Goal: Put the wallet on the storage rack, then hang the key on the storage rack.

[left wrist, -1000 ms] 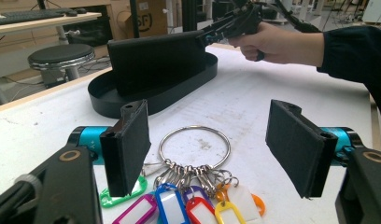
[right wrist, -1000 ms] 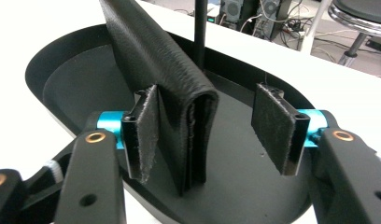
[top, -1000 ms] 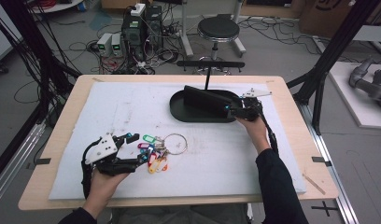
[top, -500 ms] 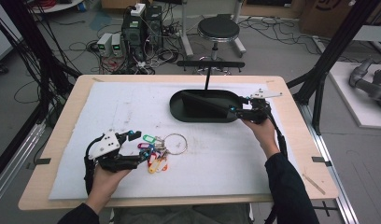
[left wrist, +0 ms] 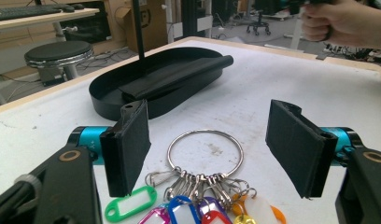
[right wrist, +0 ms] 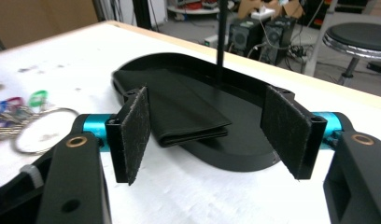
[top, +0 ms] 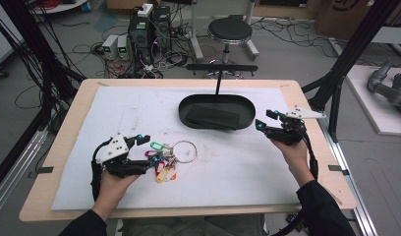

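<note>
Before left gripper (left wrist: 207, 154), key ring (left wrist: 205, 154), untouched

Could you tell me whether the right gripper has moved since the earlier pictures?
Yes: the right gripper has drawn back off the black tray toward the table's right edge, jaws just opening, empty.

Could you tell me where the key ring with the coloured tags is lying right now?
In the high view the key ring lies on the white mat's left half, just off the open left tool, nearer the person than the black tray.

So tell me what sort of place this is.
Probably a robotics lab or a data-recording workshop. Computer towers with tangled cables sit on the floor beyond the table, black frame struts flank it, and a padded white mat covers the work surface.
</note>
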Available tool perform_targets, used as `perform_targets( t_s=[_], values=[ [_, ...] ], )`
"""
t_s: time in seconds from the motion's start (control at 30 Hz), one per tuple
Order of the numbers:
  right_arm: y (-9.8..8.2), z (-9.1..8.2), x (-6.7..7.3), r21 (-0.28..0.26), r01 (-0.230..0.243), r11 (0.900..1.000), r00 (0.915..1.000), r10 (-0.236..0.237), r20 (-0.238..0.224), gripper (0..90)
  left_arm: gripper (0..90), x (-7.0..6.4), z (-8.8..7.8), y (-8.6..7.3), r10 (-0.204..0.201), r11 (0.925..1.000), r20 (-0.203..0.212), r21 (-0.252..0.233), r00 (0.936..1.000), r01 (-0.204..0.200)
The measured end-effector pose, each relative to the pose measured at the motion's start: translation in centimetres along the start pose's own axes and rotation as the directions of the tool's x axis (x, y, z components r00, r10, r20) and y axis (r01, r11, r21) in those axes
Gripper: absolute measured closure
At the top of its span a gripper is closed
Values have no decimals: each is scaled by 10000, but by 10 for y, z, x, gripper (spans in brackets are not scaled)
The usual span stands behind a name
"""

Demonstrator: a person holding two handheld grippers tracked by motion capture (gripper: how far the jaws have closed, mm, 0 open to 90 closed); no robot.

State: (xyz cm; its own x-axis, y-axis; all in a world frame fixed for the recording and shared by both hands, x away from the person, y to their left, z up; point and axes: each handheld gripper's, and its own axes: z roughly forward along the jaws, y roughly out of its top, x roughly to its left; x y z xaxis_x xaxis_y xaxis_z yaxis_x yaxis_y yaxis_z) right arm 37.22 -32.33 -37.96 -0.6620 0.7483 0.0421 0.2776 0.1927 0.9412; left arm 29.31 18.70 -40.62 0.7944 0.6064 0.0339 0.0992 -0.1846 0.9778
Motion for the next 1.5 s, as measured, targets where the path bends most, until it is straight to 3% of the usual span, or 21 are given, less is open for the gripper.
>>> perform_targets(
  t_s=[0.1, 0.23, 0.43, 0.57, 0.9, 1.0, 1.13, 1.33, 1.5],
  values=[
    [-5, -11, 7, -215, -159, 9996, 9999, 159, -42, 336, 304, 3, -1, -1, 22, 10000, -4, 12, 10000, -22],
    [-10, -22, 13, -479, -624, 9969, 9980, 617, -152, 308, 291, 4, -4, -2, 248, 9996, -391, 118, 9989, -244],
    [-20, -31, 21, -807, -865, 9930, 9962, 865, -35, 283, 244, 11, -10, -5, -175, 9997, -888, 131, 9959, 188],
    [-26, -32, 22, -838, -943, 9920, 9954, 956, 114, 265, 241, 13, -12, -5, -180, 9997, -1039, 160, 9944, 197],
    [-30, -39, 23, -774, -676, 9947, 9964, 713, 462, 265, 242, 13, -8, -3, -208, 9993, -980, 282, 9950, 237],
    [-32, -39, 22, -675, -544, 9962, 9949, 598, 816, 265, 242, 15, -5, -2, -478, 9981, -745, 348, 9961, 505],
    [-36, -37, 16, -388, -527, 9979, 9910, 571, 1208, 265, 234, 15, -1, 0, -444, 9971, -740, 582, 9963, 488],
    [-39, -41, 13, -326, -666, 9972, 9872, 706, 1432, 265, 223, 17, 10, 9, -489, 9961, -841, 695, 9953, 548],
    [-40, -46, 14, -364, -512, 9980, 9870, 561, 1507, 265, 234, 19, 23, 18, -504, 9960, -533, 712, 9973, 542]
  ],
)
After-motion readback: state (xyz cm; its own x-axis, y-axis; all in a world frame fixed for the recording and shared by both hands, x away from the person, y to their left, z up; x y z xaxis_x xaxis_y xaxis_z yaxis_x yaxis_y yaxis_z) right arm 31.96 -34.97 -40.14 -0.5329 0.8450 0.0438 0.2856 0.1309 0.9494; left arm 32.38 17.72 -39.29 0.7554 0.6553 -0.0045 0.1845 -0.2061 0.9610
